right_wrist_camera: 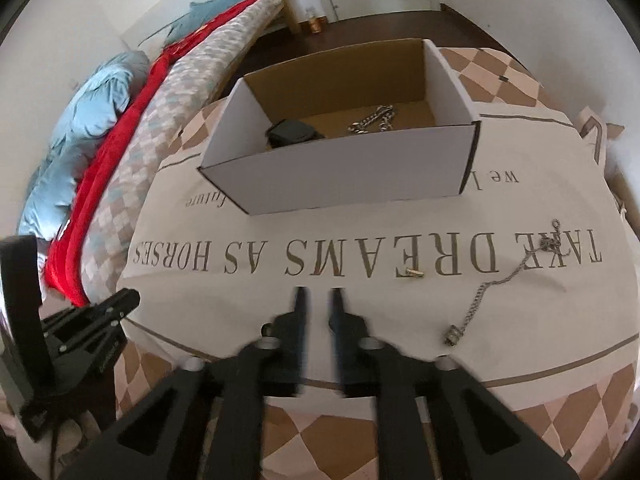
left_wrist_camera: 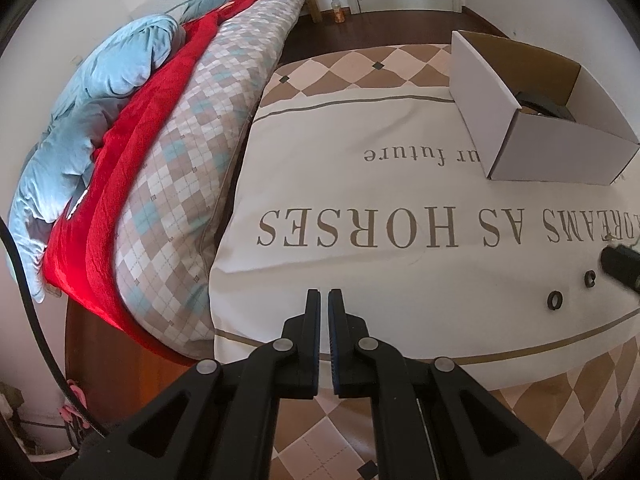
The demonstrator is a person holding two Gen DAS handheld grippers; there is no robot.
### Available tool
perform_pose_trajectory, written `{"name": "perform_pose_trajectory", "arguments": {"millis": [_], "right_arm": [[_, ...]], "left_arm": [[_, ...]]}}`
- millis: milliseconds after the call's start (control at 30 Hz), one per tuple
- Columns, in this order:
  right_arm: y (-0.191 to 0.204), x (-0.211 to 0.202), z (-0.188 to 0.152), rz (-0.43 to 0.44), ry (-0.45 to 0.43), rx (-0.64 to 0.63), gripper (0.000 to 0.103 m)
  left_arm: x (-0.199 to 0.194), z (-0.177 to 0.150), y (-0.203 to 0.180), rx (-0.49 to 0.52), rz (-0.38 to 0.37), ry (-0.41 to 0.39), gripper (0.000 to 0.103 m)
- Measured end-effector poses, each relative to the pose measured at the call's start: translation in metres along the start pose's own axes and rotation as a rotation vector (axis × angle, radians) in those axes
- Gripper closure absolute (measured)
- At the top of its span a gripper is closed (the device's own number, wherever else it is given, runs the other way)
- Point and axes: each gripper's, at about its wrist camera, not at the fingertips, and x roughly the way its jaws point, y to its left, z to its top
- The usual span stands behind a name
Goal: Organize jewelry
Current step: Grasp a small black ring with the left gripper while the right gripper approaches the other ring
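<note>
A white cardboard box (right_wrist_camera: 352, 168) with a brown inside stands on the printed cloth; it also shows in the left wrist view (left_wrist_camera: 496, 120). Inside lie a silver chain (right_wrist_camera: 374, 120) and a black item (right_wrist_camera: 292, 132). On the cloth lie a silver chain with a bead (right_wrist_camera: 496, 284), a small gold piece (right_wrist_camera: 414, 272), and two black rings (left_wrist_camera: 555, 301) (left_wrist_camera: 590, 279). My left gripper (left_wrist_camera: 324, 300) is shut and empty over the cloth's near left part. My right gripper (right_wrist_camera: 319, 298) hovers over the cloth, its jaws a narrow gap apart, holding nothing.
The cloth (left_wrist_camera: 360, 184) reads "DREAMS AS HORSES" and covers a table beside a bed with red (left_wrist_camera: 120, 168), blue (left_wrist_camera: 88, 112) and checked bedding (left_wrist_camera: 192, 152). The left gripper's body (right_wrist_camera: 72, 344) shows at the lower left of the right wrist view. A bottle (left_wrist_camera: 338, 10) stands on the far floor.
</note>
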Motion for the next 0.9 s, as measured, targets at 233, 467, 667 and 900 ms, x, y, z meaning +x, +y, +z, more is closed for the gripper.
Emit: {"name": "perform_pose_trajectory", "arguments": {"millis": [233, 467, 667, 900], "right_arm": [[0.028, 0.02, -0.013, -0.002, 0.037, -0.079, 0.055], [0.048, 0.033, -0.028, -0.073, 0.035, -0.174, 0.065], [0.019, -0.002, -0.016, -0.069, -0.063, -0.052, 0.067], [-0.059, -0.045, -0.006, -0.168, -0.092, 0.097, 0.067]], "left_arm": [[0.002, -0.003, 0.009, -0.018, 0.011, 0.005, 0.101], [0.003, -0.005, 0.018, -0.039, 0.009, 0.012, 0.101], [-0.007, 0.002, 0.005, -0.079, -0.157, 0.039, 0.096], [-0.027, 0.012, -0.081, 0.066, -0.282, -0.008, 0.061]]}}
